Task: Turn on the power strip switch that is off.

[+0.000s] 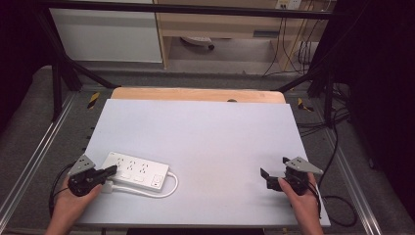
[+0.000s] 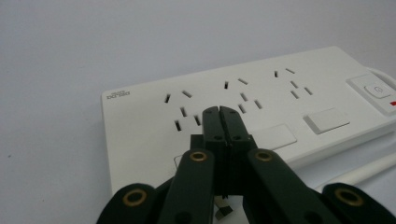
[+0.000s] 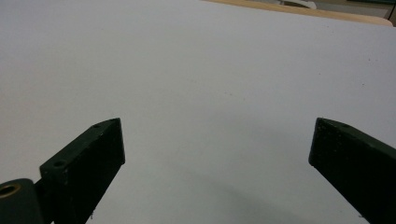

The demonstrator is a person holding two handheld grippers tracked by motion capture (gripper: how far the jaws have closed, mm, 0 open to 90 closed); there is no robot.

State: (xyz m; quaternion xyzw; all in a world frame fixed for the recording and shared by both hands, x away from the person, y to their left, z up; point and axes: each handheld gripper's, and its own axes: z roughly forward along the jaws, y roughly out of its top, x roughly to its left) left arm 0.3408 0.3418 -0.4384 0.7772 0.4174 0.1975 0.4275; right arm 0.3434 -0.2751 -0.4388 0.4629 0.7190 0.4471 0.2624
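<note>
High view: left gripper (image 1: 111,171) poised over the power strip (image 1: 138,173).
Its jaws pressed together, tips just above the strip's near sockets, perhaps to press something; the right gripper (image 1: 274,171), well apart, rests spread over bare table (image 1: 205,132).

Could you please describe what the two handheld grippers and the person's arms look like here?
Both the left claw and the right claw are black, with straight jaws and brass-coloured pivot rivets. Each carries a grey three-cornered plate on top and trails a black cable. The person's forearms are bare, with no sleeves in view.
</note>
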